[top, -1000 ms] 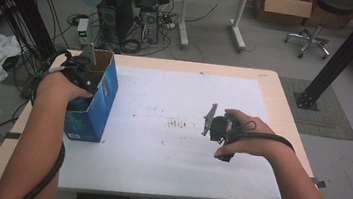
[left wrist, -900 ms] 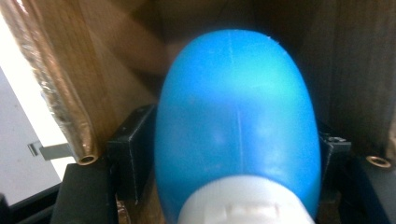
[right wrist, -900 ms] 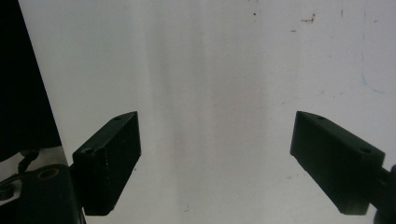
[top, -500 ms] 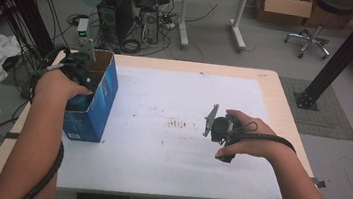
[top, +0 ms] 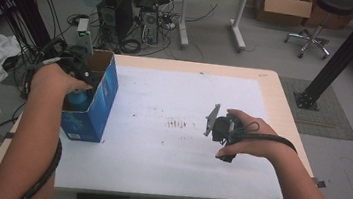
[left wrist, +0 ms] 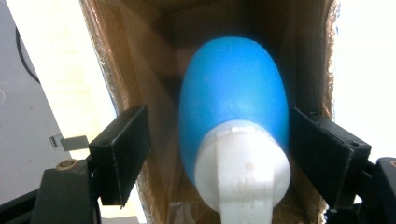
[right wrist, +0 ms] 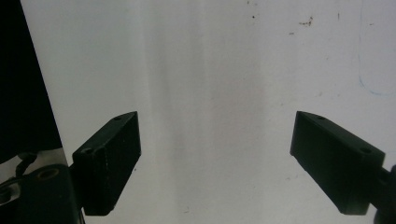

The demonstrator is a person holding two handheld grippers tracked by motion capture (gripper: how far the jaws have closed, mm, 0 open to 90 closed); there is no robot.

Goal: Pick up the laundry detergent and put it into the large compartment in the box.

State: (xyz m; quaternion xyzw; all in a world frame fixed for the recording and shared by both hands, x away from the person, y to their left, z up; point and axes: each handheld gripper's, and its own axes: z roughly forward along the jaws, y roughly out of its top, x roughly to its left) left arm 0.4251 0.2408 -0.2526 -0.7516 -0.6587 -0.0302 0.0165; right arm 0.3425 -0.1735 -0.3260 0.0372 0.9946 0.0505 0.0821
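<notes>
A: Inside the blue carton (top: pixel 94 101) at the table's left edge stands the blue bottle (left wrist: pixel 233 102), its white cap (left wrist: pixel 243 163) pointing up toward the camera on the left gripper (left wrist: pixel 219 154). Brown cardboard walls close it in on every side.

B: Is it gripped?

A: No. The jaws have just been opening, and in the left gripper view the bottle sits between them. There is a plain gap at the left pad; the right pad is at most brushing the blue body. I'd call it let go.

B: So which step is this?

A: By my reading, the release at the end of putting the bottle into the carton. From above, the left hand (top: pixel 56 80) sits over the carton's open top.

B: And the other hand?

A: The right gripper (top: pixel 219 127) rests well apart, near the middle of the white table (top: pixel 156 167), jaws wide and nothing between them.

B: What does the next move need?

A: A straight lift out of the carton, I think, with the jaws kept spread so neither pad catches the cap or drags the bottle up. The cardboard walls are close, so sideways drift could nudge the carton.
</notes>
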